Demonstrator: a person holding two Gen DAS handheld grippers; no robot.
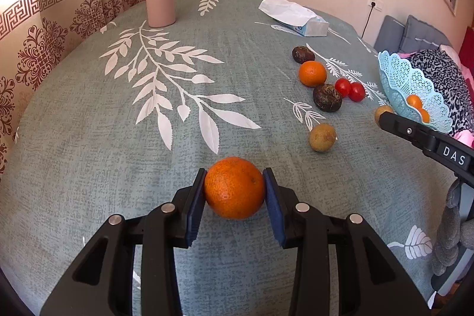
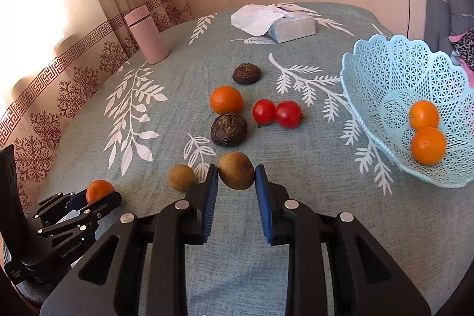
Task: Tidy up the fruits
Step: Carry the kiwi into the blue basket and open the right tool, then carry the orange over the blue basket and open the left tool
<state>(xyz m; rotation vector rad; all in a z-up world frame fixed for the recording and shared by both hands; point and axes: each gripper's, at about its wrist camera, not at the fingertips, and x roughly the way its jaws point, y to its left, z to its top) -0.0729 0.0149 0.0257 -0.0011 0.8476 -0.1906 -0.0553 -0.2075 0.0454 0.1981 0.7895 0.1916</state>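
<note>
My left gripper [image 1: 234, 185] is shut on an orange [image 1: 234, 188] low over the table; it also shows in the right wrist view [image 2: 99, 191]. My right gripper [image 2: 237, 178] is shut on a brownish-green round fruit [image 2: 236, 170]. A second such fruit [image 2: 180, 177] lies just left of it. On the cloth lie another orange [image 2: 226, 99], two red tomatoes [image 2: 277, 113] and two dark brown fruits [image 2: 228, 128]. A light blue lattice basket [image 2: 370, 73] at the right holds two oranges [image 2: 426, 132].
A pink flask [image 2: 146, 34] stands at the far left near the curtain. A tissue pack [image 2: 291, 27] with a white sheet lies at the far side. The table [image 1: 89, 138] has a teal leaf-print cloth. A bed with cushions lies beyond the right edge.
</note>
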